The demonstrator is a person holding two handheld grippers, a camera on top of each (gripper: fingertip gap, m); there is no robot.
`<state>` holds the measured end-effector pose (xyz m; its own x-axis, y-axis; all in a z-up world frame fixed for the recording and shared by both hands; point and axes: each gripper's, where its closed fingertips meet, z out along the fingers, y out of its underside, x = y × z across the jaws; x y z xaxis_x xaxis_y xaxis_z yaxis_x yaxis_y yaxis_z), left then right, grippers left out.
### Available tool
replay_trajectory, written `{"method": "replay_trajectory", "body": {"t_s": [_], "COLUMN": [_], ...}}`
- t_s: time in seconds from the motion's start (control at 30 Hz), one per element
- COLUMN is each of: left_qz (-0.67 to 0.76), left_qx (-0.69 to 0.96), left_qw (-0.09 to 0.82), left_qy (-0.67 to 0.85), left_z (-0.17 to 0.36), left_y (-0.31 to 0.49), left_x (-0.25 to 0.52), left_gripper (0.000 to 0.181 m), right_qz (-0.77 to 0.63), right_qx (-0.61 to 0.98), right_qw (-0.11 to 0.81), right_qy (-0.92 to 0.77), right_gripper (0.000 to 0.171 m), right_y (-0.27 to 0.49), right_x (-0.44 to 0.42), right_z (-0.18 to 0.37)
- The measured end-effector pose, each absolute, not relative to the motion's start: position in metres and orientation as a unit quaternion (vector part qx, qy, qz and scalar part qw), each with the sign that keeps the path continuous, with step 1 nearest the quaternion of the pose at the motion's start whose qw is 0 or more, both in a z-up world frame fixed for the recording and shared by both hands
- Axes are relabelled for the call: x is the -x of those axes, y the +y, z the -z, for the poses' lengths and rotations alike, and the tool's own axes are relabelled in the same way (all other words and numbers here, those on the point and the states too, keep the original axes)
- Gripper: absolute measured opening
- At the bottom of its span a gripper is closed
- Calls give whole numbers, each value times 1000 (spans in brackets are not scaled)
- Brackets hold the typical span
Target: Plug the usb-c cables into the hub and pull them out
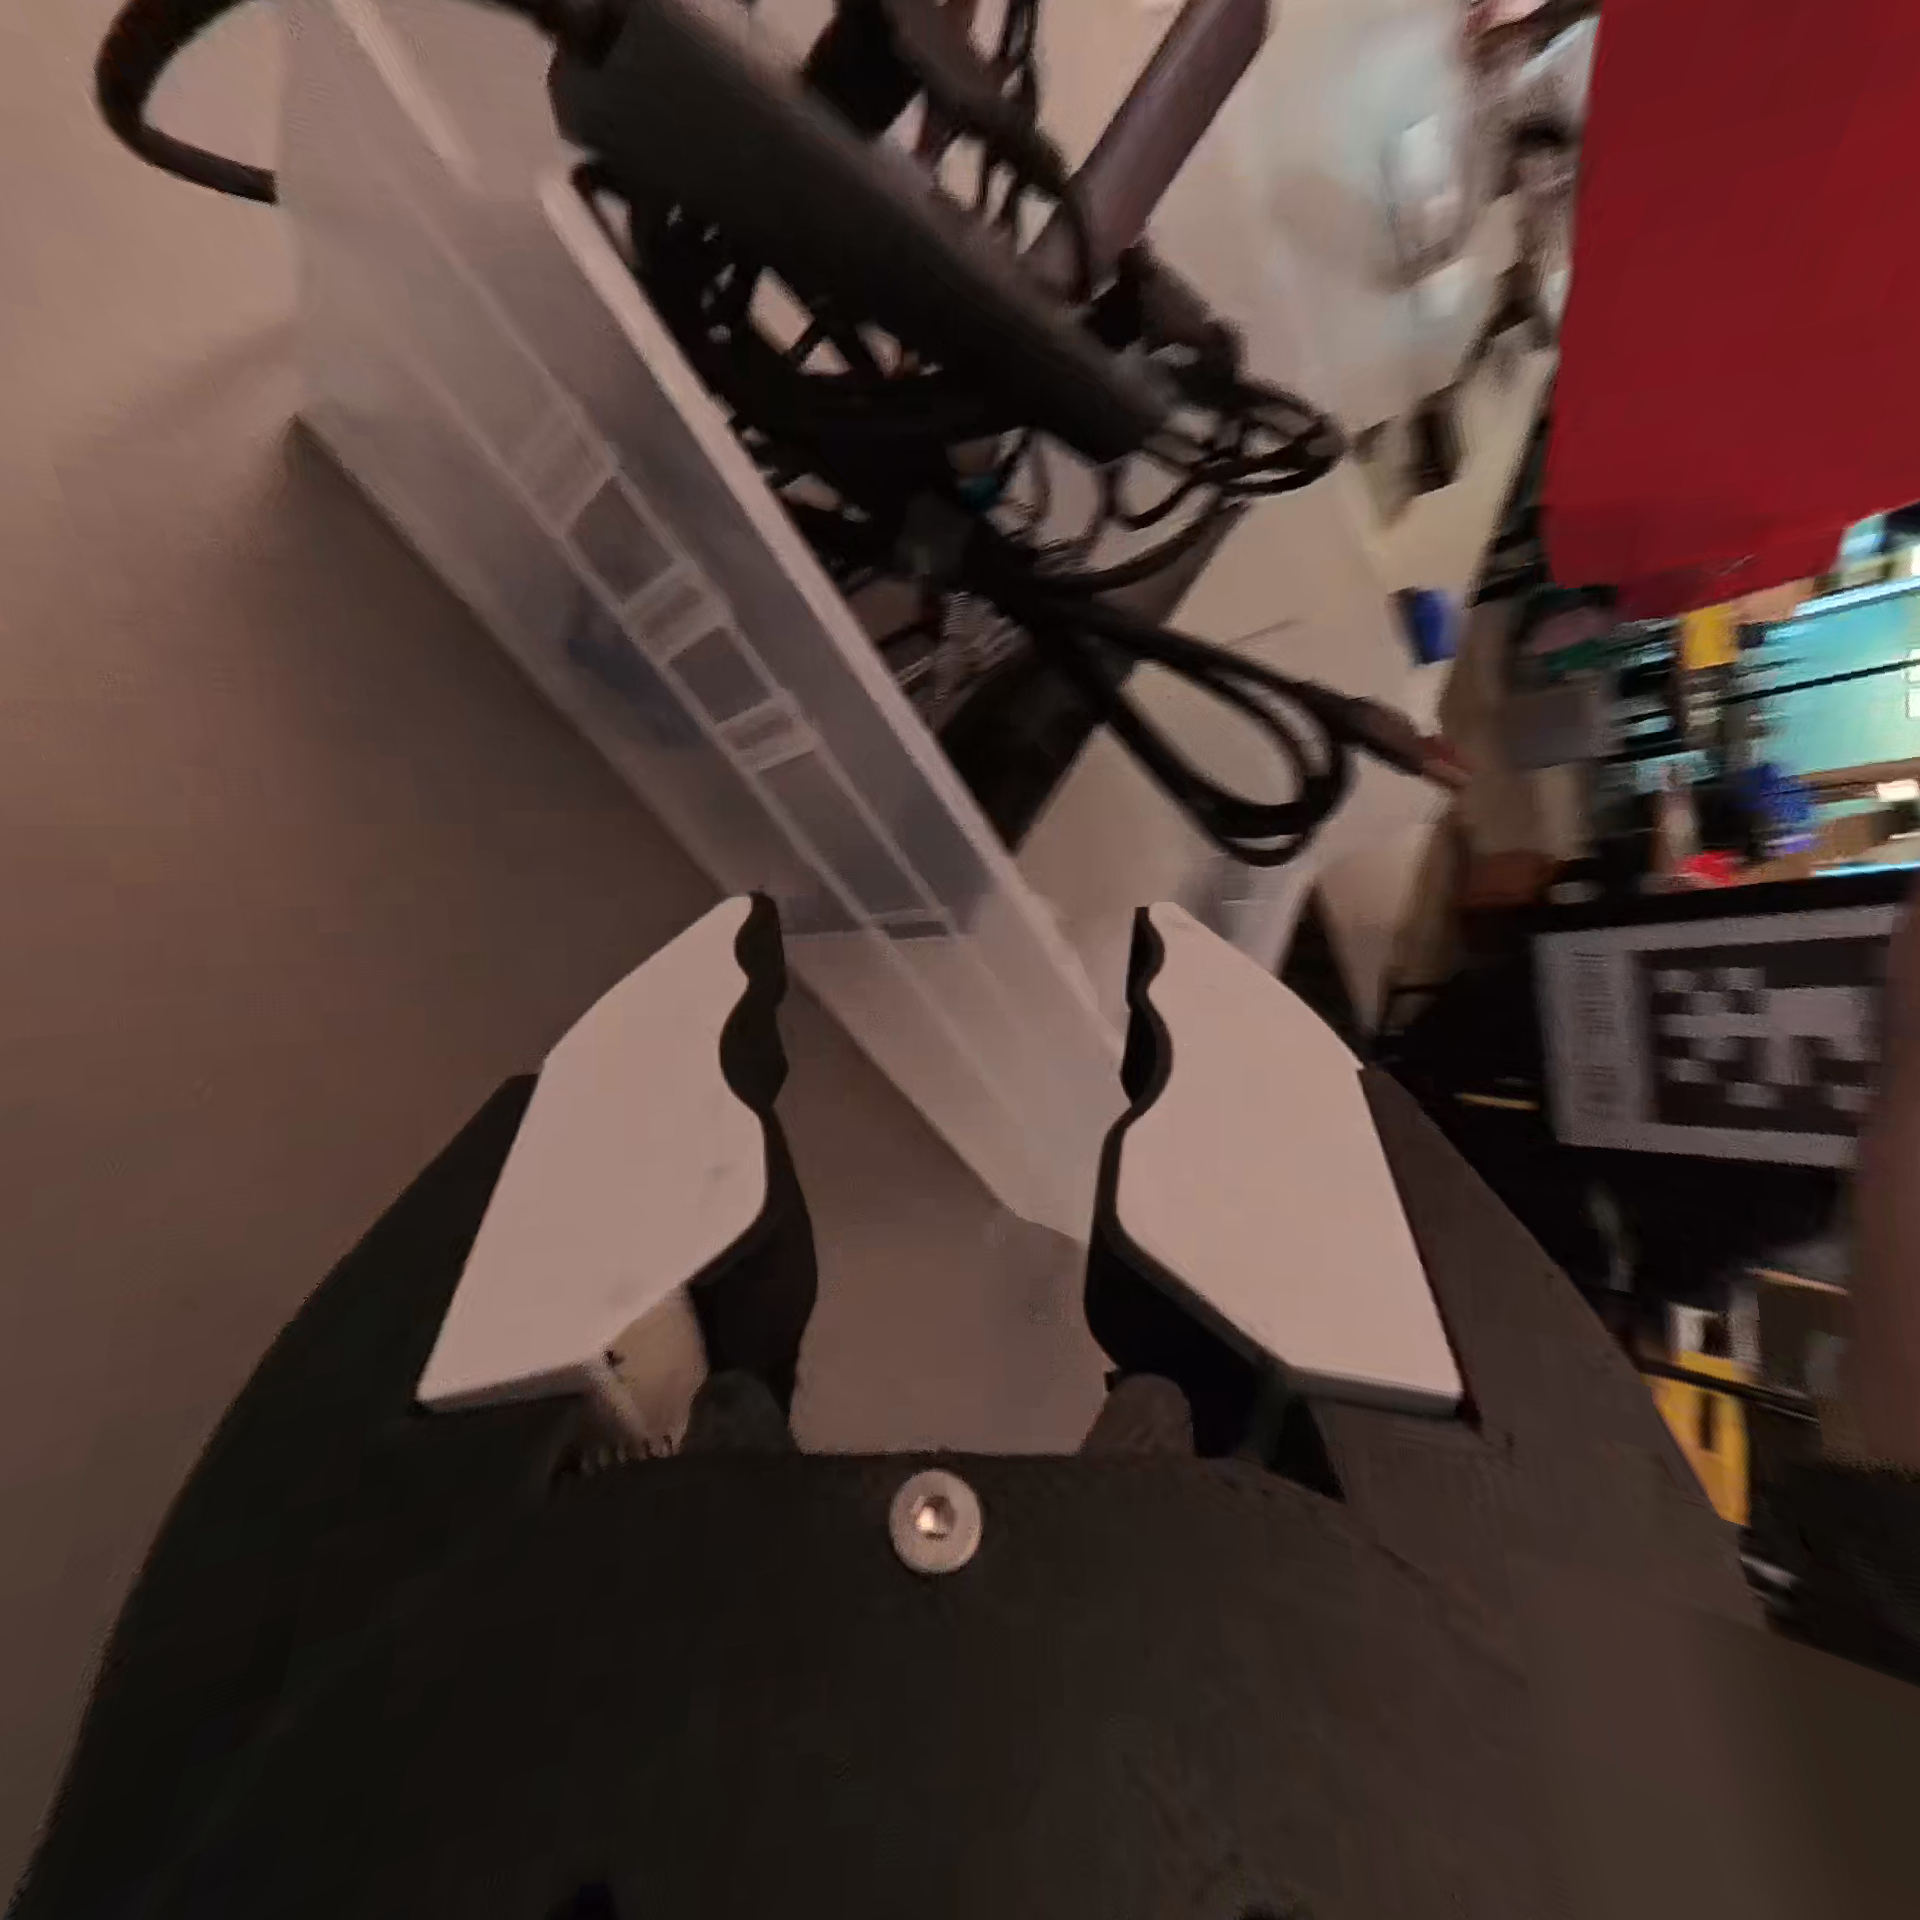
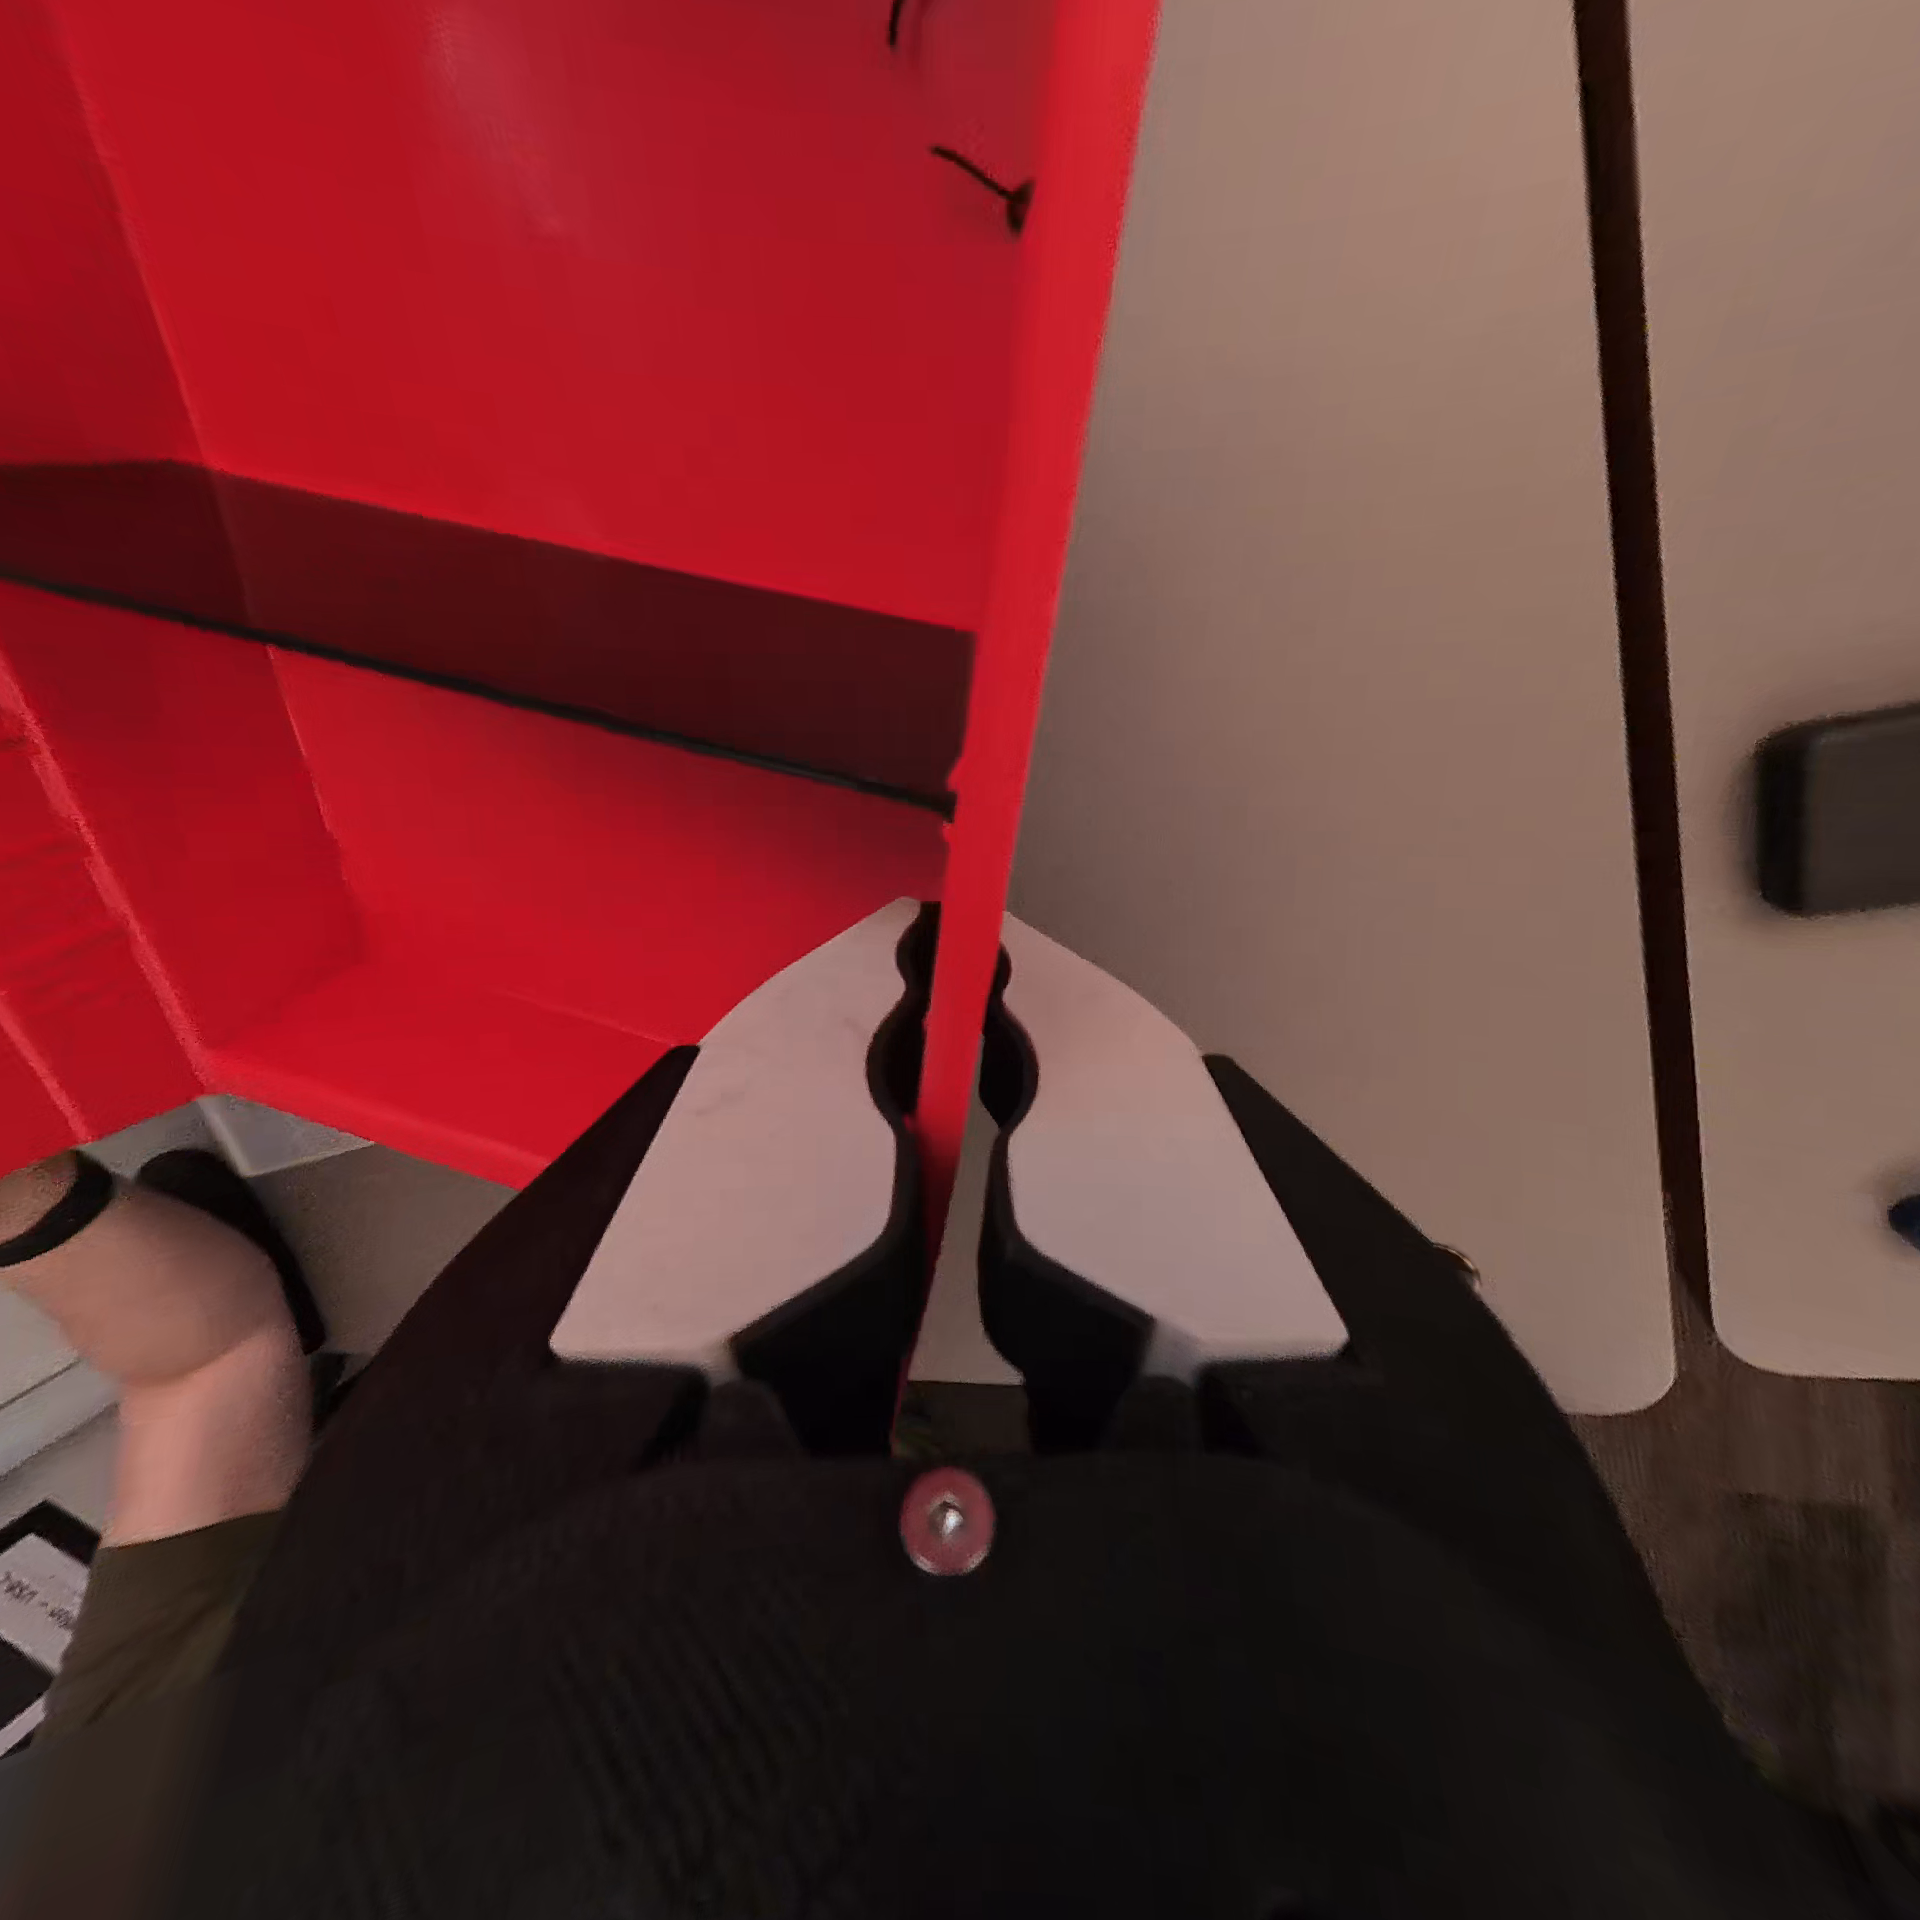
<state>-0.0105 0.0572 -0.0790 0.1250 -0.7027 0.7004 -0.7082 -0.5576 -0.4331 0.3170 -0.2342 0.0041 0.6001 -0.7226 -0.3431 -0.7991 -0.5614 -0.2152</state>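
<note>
A clear plastic bin (image 1: 499, 416) full of tangled black cables (image 1: 935, 343) fills the left wrist view, tilted and blurred. One cable loop (image 1: 1247, 727) hangs over its far side. My left gripper (image 1: 951, 925) is open, with the bin's near rim and corner passing diagonally between its fingers. My right gripper (image 2: 958, 925) is shut on the thin side wall of a red bin (image 2: 520, 312), whose inside shows a black strip (image 2: 520, 696). A dark grey block (image 2: 1839, 821), perhaps the hub, lies blurred on the white table (image 2: 1351, 520) to the right.
The red bin (image 1: 1745, 291) also shows at the upper right of the left wrist view. A black-and-white marker board (image 1: 1714, 1039) and cluttered shelves stand to the right. A person's hand (image 2: 177, 1351) is at the lower left. A dark gap (image 2: 1631, 520) splits the table. The tips of one gripper are about 45 cm away from the tips of the other. Between my right fingertips and the dark grey block (image 2: 1839, 821) there is roughly 25 cm.
</note>
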Motion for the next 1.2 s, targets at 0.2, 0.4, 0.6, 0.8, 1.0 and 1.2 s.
{"method": "replay_trajectory", "body": {"t_s": [0.2,0.4,0.6,0.8,1.0,1.2], "left_qz": [-410,-355,-283,-207,-225,-279], "left_qx": [-754,-753,-813,-864,-915,-926], "left_qw": [2,27,-39,-92,-110,-122], "left_qy": [-513,-553,-507,-449,-317,-223], "left_z": [92,87,83,80,79,76], "left_y": [47,70,158,238,288,305], "left_x": [10,43,99,193,280,338], "left_gripper": [52,25,10,9,9,11], "right_qz": [-124,-116,-139,-155,-118,-96], "right_qx": [867,889,907,923,947,950], "right_qw": [127,80,70,61,42,2], "right_qy": [465,436,390,346,296,297], "right_gripper": [9,11,11,11,6,6], "right_y": [-265,-263,-226,-180,-160,-167], "right_x": [-322,-307,-279,-245,-234,-235], "right_z": [63,88,107,128,126,126]}}
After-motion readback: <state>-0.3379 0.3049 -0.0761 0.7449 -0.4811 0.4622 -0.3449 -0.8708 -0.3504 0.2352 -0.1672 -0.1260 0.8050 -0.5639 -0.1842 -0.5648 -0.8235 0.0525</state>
